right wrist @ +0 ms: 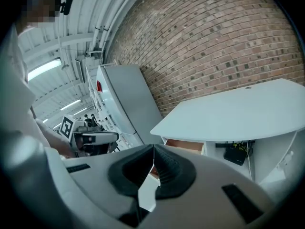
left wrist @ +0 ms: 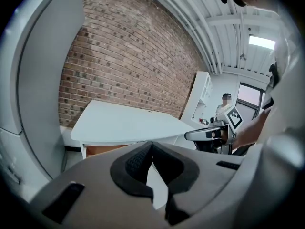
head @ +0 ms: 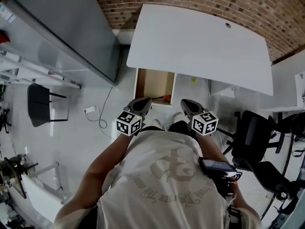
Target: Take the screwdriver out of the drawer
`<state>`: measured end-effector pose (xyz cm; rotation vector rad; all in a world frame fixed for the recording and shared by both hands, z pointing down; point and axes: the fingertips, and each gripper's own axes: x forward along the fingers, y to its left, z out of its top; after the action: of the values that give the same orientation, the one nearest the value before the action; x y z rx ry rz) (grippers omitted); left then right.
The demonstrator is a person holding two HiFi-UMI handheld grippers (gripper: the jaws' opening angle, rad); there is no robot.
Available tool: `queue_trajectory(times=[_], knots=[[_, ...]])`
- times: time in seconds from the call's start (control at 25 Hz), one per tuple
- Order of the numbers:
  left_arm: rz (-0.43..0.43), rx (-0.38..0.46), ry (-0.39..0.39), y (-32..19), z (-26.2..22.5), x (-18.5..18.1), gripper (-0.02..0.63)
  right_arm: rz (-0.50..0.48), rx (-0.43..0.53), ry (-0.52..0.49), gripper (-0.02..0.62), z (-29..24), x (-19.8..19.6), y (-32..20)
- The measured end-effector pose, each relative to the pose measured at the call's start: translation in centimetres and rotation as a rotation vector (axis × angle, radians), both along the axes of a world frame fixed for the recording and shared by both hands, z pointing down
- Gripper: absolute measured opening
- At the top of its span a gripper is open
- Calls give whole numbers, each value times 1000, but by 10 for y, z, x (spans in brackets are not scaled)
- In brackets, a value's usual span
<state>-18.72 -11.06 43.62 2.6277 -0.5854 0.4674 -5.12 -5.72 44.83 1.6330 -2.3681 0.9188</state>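
Barely visible, screwdriver [head: 164, 97] in drawer [head: 153, 82] half under desk [head: 200, 42]; jaws of left gripper [head: 147, 101] and right gripper [head: 185, 104] closed, empty.

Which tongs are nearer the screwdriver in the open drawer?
Left. The left tongs are at the front edge of the drawer, right by the screwdriver. The right tongs are outside the drawer, off to its right.
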Motion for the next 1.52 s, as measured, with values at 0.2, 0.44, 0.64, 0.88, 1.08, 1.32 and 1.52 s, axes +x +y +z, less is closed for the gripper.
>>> queue_trajectory(times=[0.2, 0.44, 0.64, 0.88, 1.08, 1.32, 1.52], knots=[[-26, -23, -42, -7, 11, -7, 21, -76, -5, -1, 23, 6, -13, -11], [-16, -64, -70, -11, 26, -1, 21, -71, -28, -22, 23, 19, -6, -27], [26, -80, -95, -11, 36, 12, 21, -69, -54, -43, 23, 29, -4, -33], [127, -56, -203, -2, 58, 31, 21, -53, -94, -73, 23, 47, 6, -25], [216, -13, -299, 6, 76, 38, 21, -47, -130, -90, 23, 61, 12, -18], [248, -15, -378, 5, 98, 44, 21, -32, -156, -104, 23, 77, 23, -15], [263, -37, -433, 2, 122, 55, 22, -17, -173, -131, 23, 94, 37, -18]])
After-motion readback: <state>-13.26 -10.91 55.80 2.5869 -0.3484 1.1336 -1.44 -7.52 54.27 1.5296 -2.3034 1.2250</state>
